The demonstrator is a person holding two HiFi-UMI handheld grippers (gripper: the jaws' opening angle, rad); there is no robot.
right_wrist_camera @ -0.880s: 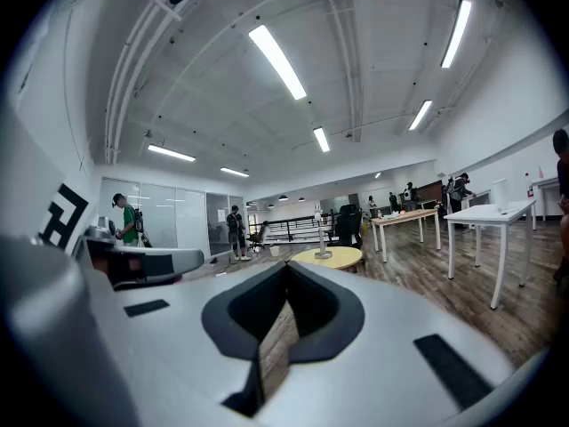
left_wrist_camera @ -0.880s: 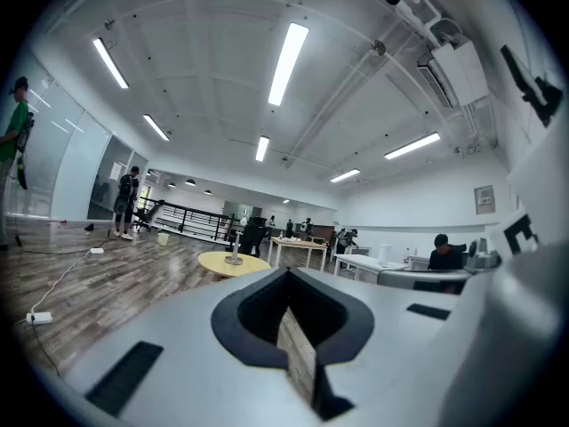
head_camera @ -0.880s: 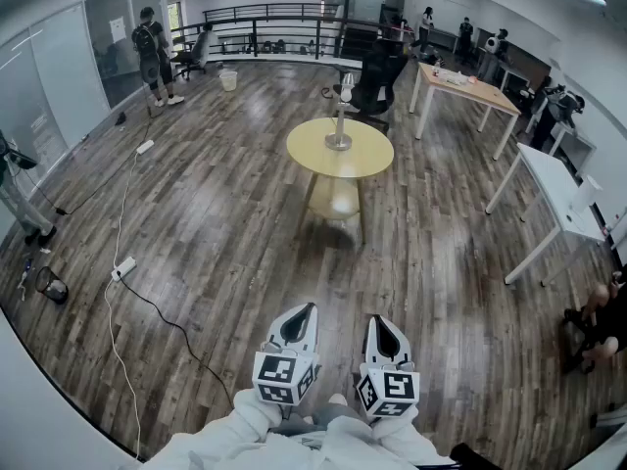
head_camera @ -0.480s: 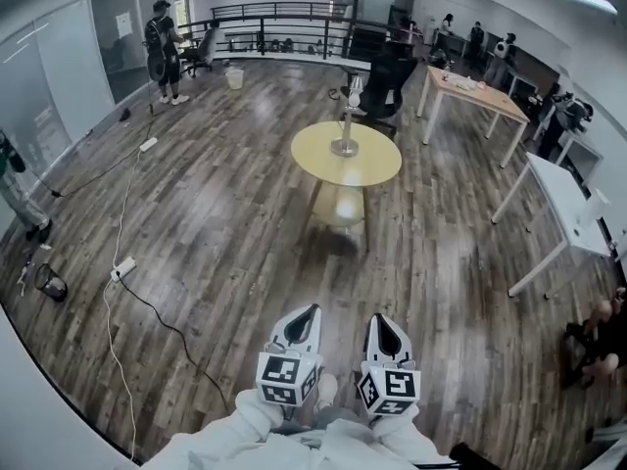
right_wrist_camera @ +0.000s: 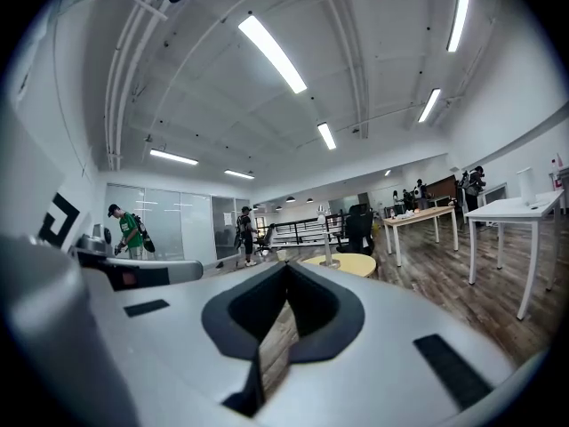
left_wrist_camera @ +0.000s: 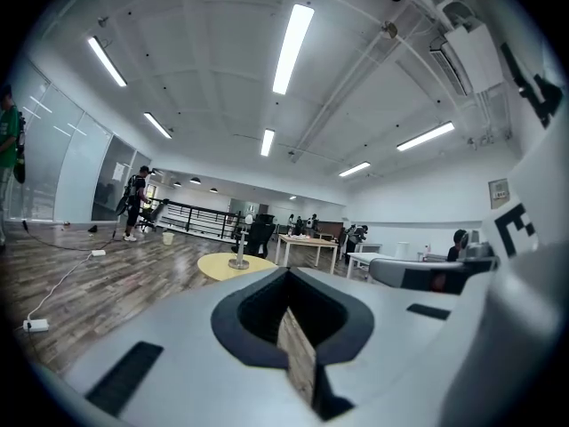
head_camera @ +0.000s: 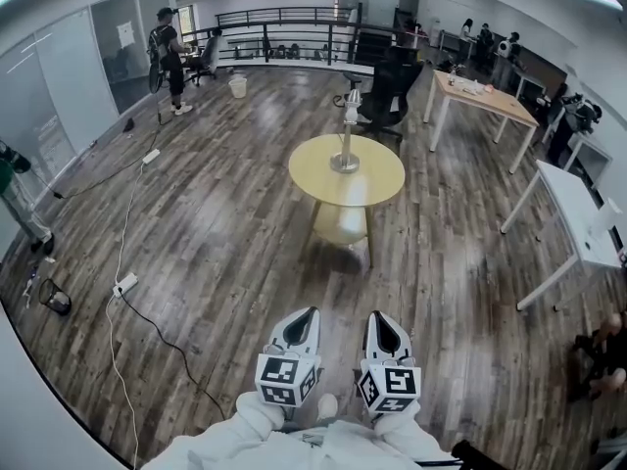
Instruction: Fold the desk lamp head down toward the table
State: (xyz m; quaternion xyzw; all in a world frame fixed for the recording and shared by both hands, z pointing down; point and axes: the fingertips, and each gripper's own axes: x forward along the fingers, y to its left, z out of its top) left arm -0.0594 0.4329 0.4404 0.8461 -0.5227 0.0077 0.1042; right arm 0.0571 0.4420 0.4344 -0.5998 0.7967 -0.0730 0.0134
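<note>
A desk lamp [head_camera: 345, 133] stands upright on a round yellow table [head_camera: 367, 179] some way ahead of me, its small head [head_camera: 352, 97] at the top of a thin stem. Both grippers are held close to my body, far short of the table. My left gripper [head_camera: 307, 312] and right gripper [head_camera: 378, 316] sit side by side, jaws shut with nothing between them. In the left gripper view the lamp [left_wrist_camera: 238, 248] and table [left_wrist_camera: 233, 266] are small beyond the shut jaws of the left gripper [left_wrist_camera: 286, 272]. The right gripper view shows the lamp [right_wrist_camera: 326, 241] past the shut right gripper [right_wrist_camera: 286, 267].
A black office chair [head_camera: 389, 91] stands just behind the table. A wood-topped desk [head_camera: 480, 93] and a white desk [head_camera: 576, 215] are on the right. A cable with a power strip [head_camera: 124, 284] runs over the wooden floor at left. People stand at the far back.
The view has drifted toward the table, which now sits slightly lower and larger in the head view. Both grippers stay shut and in the same place before my body.
</note>
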